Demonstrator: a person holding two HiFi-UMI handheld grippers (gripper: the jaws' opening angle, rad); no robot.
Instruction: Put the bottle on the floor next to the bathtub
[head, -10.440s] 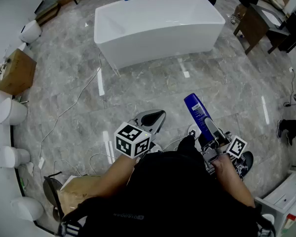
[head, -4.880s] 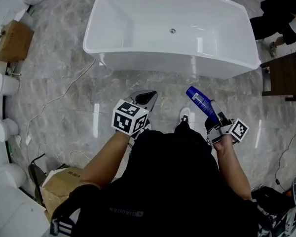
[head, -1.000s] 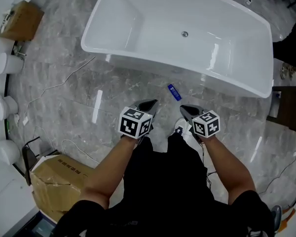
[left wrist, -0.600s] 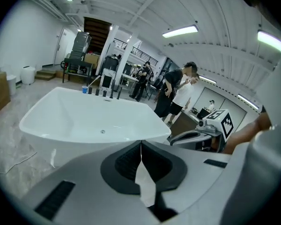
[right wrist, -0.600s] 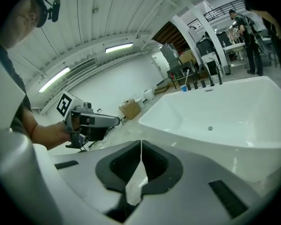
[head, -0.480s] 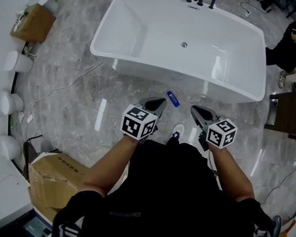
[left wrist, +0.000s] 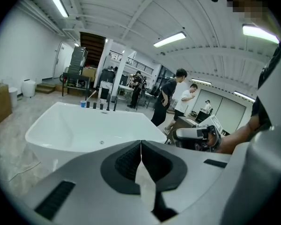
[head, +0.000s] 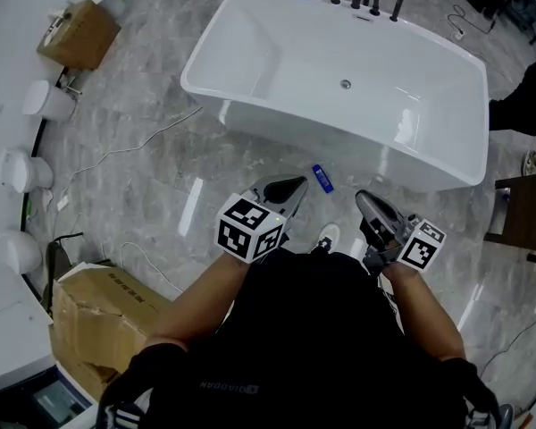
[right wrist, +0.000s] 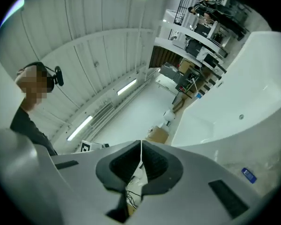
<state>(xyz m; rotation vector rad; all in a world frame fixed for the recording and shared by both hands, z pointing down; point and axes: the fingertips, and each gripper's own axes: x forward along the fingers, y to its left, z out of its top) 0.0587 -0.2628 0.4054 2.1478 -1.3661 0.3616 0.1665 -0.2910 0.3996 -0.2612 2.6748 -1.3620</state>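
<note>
White bathtub (head: 286,130) on a grey floor (head: 152,172), with a small blue bottle (head: 322,178) beside it.
Nearer the viewer than the bathtub, the left gripper (head: 297,184) and right gripper (head: 363,196) are both closed and empty; the bottle rests by the tub wall, between their tips, touching neither.

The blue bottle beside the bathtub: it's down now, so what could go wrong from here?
1. The bottle sits on the floor just ahead of the person's shoe. A step forward could kick it away from the bathtub.
2. It looks to be lying on its side on glossy stone floor, so even a light nudge might send it rolling or sliding.
</note>
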